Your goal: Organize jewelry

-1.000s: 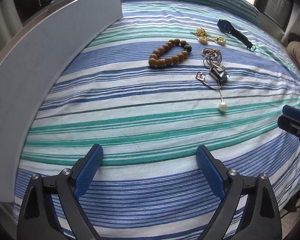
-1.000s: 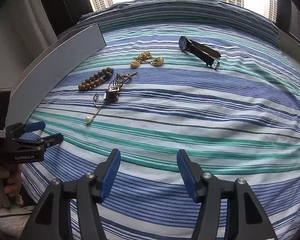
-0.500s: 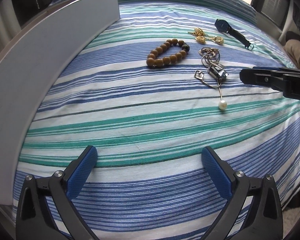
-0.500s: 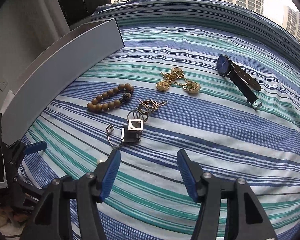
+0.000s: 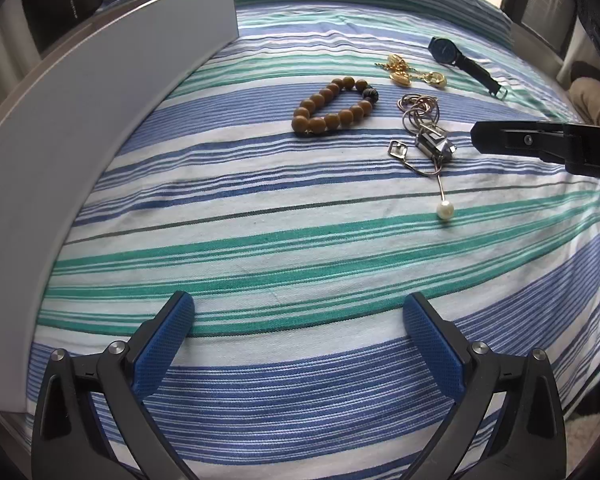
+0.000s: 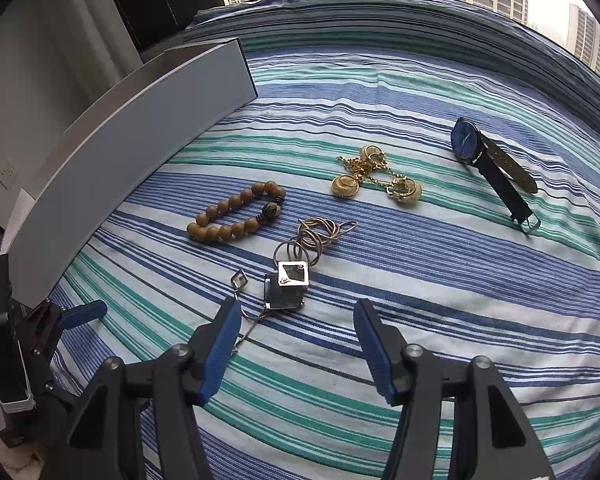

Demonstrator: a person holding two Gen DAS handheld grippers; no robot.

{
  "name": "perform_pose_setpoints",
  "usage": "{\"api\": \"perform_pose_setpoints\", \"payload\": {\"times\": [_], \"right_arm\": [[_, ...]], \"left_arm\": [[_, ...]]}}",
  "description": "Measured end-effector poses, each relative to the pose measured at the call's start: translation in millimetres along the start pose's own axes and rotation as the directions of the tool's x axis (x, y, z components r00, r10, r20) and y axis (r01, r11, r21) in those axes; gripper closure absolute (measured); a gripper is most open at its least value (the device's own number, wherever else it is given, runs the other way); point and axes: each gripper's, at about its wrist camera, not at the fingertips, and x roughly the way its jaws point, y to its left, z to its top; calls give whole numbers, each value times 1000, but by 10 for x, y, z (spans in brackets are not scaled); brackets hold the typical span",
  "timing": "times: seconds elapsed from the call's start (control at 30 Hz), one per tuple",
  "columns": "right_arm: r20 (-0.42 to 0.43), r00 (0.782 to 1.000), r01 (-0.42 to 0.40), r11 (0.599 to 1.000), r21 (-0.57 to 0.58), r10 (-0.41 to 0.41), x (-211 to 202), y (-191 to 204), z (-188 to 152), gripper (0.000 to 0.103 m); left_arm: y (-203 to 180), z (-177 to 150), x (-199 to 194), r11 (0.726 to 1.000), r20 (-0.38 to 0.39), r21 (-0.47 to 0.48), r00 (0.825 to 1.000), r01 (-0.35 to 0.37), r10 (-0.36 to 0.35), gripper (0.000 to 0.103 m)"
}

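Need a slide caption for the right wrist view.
Open right gripper above silver square-pendant jewelry on striped bedspread, near brown wooden bead bracelet.

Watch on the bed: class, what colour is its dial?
Dark blue; the watch dial shows best in the right wrist view.

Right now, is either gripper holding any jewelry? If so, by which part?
Nothing is held. The left gripper and right gripper are both open and empty; the right one hovers near the silver pendant without touching it.

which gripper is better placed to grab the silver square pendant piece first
Right. The right gripper is open, directly in front of the square pendant. The left gripper is open too, but sits far back across the bedspread.
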Motion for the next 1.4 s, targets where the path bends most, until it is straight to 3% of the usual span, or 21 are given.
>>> {"api": "perform_pose_setpoints", "payload": {"times": [0.23,0.37,0.57,0.67,0.8,0.83,0.87,0.93,1.03,1.1,1.17,1.3,1.33,1.4], "right_arm": [[-10,1000,3,1000,9,-3,-8,-30,-62,43],[-15,1000,6,1000,12,-6,26,-50,-62,43],[12,1000,3,1000,24,-3,147,-101,78,43],[28,1000,-14,999,31,13,330,-71,197,43],[74,997,15,1000,5,-16,537,9,289,43],[88,996,23,1000,-2,-22,545,21,297,49],[83,996,23,1000,-5,-22,556,18,302,77],[83,997,0,1000,26,-2,523,-50,275,84],[118,993,7,997,76,-16,293,-186,194,86],[149,989,5,995,97,-19,64,-272,130,86],[173,985,5,995,100,-22,-167,-339,74,86],[221,975,13,996,92,-34,-586,-385,10,86],[232,972,9,996,94,-31,-681,-392,13,86],[255,967,-8,995,101,-18,-858,-409,34,86]], "left_arm": [[1,0,1,1000,-1,1,1000,0,0,0],[41,62,2,1000,-47,18,999,17,-16,1],[336,377,-21,999,-26,-31,999,40,-40,2],[309,656,18,998,12,24,998,64,-64,2],[143,962,220,985,2,122,993,118,-120,6],[105,1008,283,981,-6,138,990,137,-138,7],[70,1053,358,978,-19,148,989,148,-147,12],[12,1110,474,975,-42,163,988,151,-146,18],[-66,1150,504,972,-12,196,992,129,-129,29],[-88,1163,485,969,4,210,991,131,-134,60],[-86,1165,462,964,-4,214,987,156,-159,80],[-20,1126,361,969,-13,158,981,192,-192,83],[11,1108,293,970,-6,142,980,199,-200,103],[97,1076,121,965,8,90,969,245,-246,103]]}}
